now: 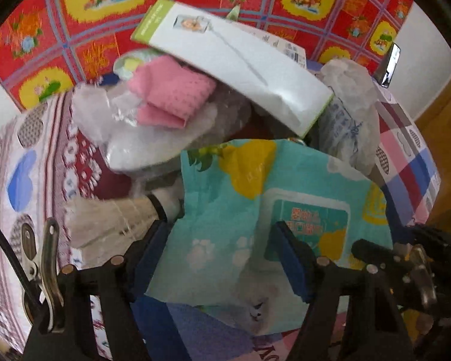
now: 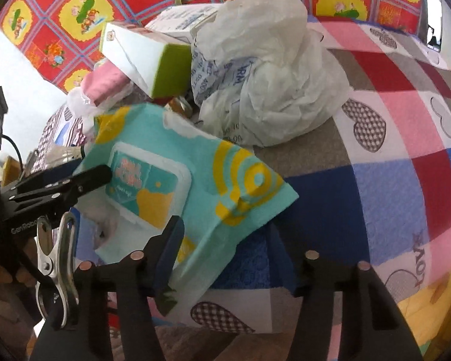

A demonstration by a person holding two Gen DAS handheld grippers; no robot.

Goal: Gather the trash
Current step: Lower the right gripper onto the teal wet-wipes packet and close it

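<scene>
A teal and yellow wet-wipes pack (image 1: 225, 198) (image 2: 195, 162) lies tilted at the front of a trash pile on a patchwork bedcover (image 2: 391, 150). My left gripper (image 1: 222, 255) stands over it with its jaws wide. One finger rests over the pack's printed face and the other stands at its left edge. The right wrist view shows this gripper (image 2: 75, 174) from the side at the pack's left end. My right gripper (image 2: 225, 258) is open at the pack's near right corner. Its left pad overlaps the pack; its right pad stands apart from it.
Behind the pack lie a long white and green box (image 1: 240, 69) (image 2: 135, 54), a folded pink cloth (image 1: 171, 90), a crumpled white plastic bag (image 2: 270, 69), a shuttlecock (image 1: 111, 213) and a small jar (image 2: 180, 105). A red floral cloth (image 1: 90, 45) covers the back.
</scene>
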